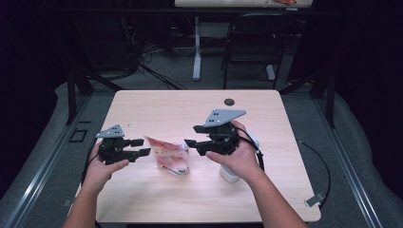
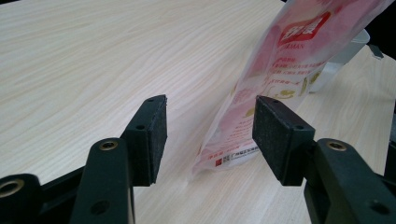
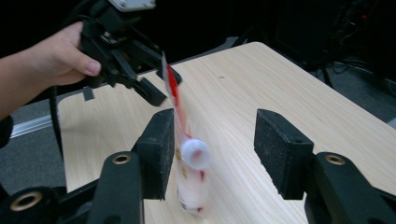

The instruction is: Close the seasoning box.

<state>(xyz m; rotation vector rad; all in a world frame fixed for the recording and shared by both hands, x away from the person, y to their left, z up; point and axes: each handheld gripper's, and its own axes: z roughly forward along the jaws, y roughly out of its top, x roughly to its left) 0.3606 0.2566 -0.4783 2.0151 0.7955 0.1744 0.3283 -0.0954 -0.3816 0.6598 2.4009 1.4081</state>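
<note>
Fingers of both grippers stand wide and hold nothing: the left gripper (image 1: 138,148) sits just left of the red-and-white spouted pouch (image 1: 168,156), the right gripper (image 1: 194,137) just to its right. That pouch stands on the wooden surface (image 1: 157,107) between them, and a white container (image 1: 229,174) sits under the right hand (image 1: 240,156).

i see a pale wood-grain tabletop (image 1: 157,102), smooth and matt. on it the pouch (image 1: 167,155) is glossy, crinkled plastic film with a white plastic cap (image 3: 194,153). beside the pouch, each claw's pads (image 2: 159,135) look like rough black foam on matt plastic.
</note>
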